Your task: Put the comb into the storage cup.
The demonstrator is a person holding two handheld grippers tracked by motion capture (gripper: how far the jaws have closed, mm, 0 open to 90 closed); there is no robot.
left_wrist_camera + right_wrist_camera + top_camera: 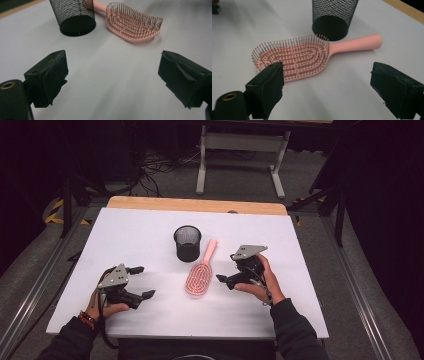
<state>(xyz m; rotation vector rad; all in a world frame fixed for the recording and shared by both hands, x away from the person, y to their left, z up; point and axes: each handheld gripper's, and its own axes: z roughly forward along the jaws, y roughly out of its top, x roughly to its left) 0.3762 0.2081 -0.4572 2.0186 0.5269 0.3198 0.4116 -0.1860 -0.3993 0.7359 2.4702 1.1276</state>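
A pink hairbrush [199,277] lies bristles up in the middle of the white table top [125,235], its handle pointing away toward a black mesh cup [187,242] that stands upright just left of it. My right gripper [227,268] is just right of the brush head, open and holding nothing. My left gripper [143,281] rests lower left, also open and empty, well apart from the brush. In the right gripper view the brush [294,57] lies close ahead of the wide jaws [327,85], the cup [332,17] behind it. The left gripper view shows brush [135,23] and cup [75,15] farther off.
A wooden strip [195,204] borders the table's far edge. Beyond it stand a white metal frame [240,142] and loose cables on the floor [155,170]. Metal rails [35,290] run along both sides of the table.
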